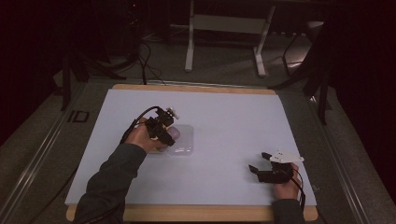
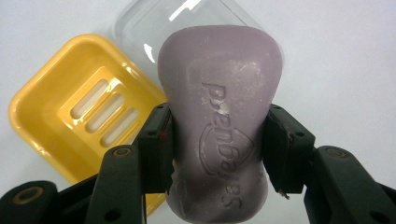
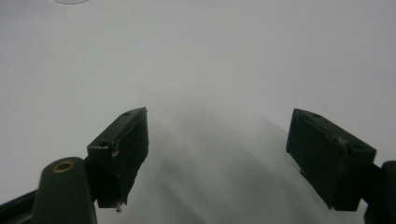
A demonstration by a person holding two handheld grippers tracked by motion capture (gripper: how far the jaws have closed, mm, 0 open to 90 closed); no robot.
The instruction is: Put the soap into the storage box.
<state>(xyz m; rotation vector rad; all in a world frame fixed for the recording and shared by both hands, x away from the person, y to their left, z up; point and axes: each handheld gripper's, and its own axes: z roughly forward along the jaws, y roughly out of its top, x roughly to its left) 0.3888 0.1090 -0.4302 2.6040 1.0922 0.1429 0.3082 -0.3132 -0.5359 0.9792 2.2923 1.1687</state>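
Soap (image 2: pixel 219 126), lilac and embossed, sits clamped across its waist in the left gripper (image 2: pixel 218 149), above a yellow dish (image 2: pixel 51 107) and clear lid (image 2: pixel 140 23) left of table (image 1: pixel 233 116) centre. Judged rigid, light, waxy-slick; the pinched waist suits gripping. Right gripper (image 3: pixel 217 154) gapes wide and empty, near right.

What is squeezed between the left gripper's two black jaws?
A purple soap bar, clamped by the left gripper, seen in the left gripper view.
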